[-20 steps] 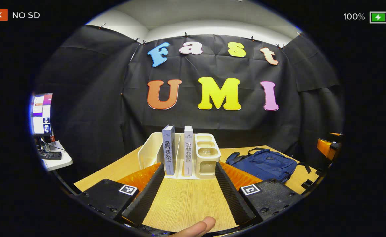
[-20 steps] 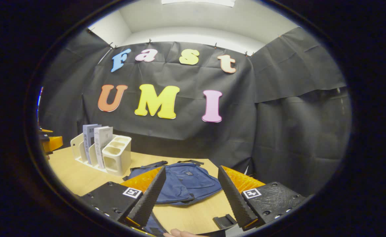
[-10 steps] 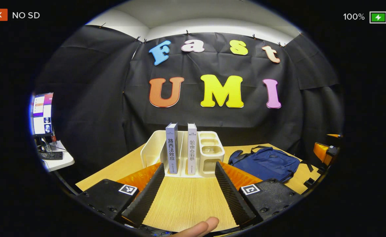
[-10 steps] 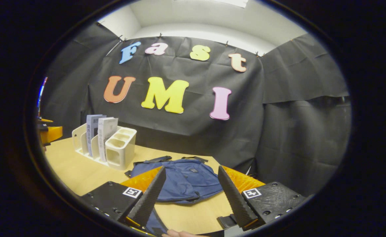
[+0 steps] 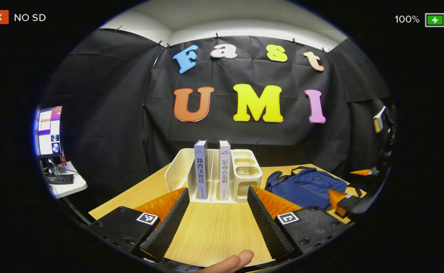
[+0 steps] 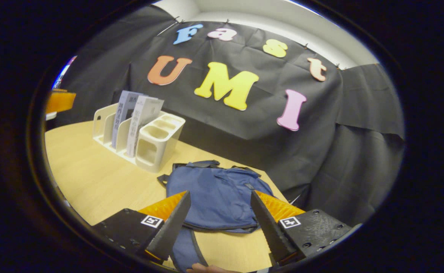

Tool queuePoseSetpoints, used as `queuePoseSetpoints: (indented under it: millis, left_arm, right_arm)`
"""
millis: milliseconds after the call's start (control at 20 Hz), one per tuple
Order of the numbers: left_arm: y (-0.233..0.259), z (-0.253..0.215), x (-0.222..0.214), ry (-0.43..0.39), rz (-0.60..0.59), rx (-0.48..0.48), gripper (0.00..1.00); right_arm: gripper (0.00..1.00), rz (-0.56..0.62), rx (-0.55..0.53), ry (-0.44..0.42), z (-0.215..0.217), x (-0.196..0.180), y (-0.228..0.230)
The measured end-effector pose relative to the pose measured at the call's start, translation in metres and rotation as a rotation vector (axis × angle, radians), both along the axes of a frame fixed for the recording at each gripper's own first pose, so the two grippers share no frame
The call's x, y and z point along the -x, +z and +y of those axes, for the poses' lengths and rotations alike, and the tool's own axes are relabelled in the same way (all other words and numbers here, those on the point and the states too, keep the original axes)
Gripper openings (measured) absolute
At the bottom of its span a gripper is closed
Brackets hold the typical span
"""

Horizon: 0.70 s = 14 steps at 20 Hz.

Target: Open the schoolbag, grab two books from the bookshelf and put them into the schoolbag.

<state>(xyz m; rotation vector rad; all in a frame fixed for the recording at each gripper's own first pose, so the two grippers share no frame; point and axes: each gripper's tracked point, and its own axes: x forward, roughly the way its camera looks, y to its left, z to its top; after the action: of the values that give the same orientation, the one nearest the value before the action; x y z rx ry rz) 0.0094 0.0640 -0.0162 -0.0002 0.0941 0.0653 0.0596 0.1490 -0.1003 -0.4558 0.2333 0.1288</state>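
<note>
Schoolbag (image 6: pixel 218 197) lying flat and zipped on the bench (image 6: pixel 89 178), at 12 o'clock just ahead of the right gripper (image 6: pixel 218 220); in the left gripper view, off at 3 o'clock near the bench's far right corner. Straps trailing toward 6 o'clock beneath the right fingers (image 6: pixel 169 227). No opening visible along the top edge.

Bookshelf (image 5: pixel 244 178), a pale plastic rack, standing at 12 o'clock before the left gripper (image 5: pixel 216 216), with two books upright in its slots: a grey-blue book (image 5: pixel 200 168) and, just beside it toward 3 o'clock, a white book (image 5: pixel 224 168). In the right gripper view, same rack at 10 o'clock, well apart from the bag.

Both pairs of fingers spread wide, holding nothing. A fingertip (image 5: pixel 231 261) showing at 6 o'clock in the left gripper view.

Step in hand, by judgement: the very first, opening the bag, with the right gripper poised over it. Next move likely calls for finding the zipper pull, too small to make out here, pinching it and drawing it along, perhaps with the left gripper steadying the fabric. Books untouched.
</note>
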Motion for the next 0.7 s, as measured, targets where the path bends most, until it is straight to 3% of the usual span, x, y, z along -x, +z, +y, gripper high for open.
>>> queuePoseSetpoints:
  millis: [250, 450, 700]
  left_arm:
    - [-0.006, 0.009, -0.002, 0.013, 0.020, 0.022, 0.98]
    - [-0.008, 0.008, -0.004, 0.007, 0.032, 0.027, 0.98]
    - [-0.011, 0.011, -0.006, 0.010, 0.041, 0.037, 0.98]
  right_arm:
    - [0.96, 0.104, 0.211, 0.051, 0.044, -0.031, -0.059]
    - [0.99, 0.184, 0.324, 0.040, 0.058, -0.050, -0.093]
    - [0.96, 0.203, 0.457, 0.004, 0.061, -0.069, -0.110]
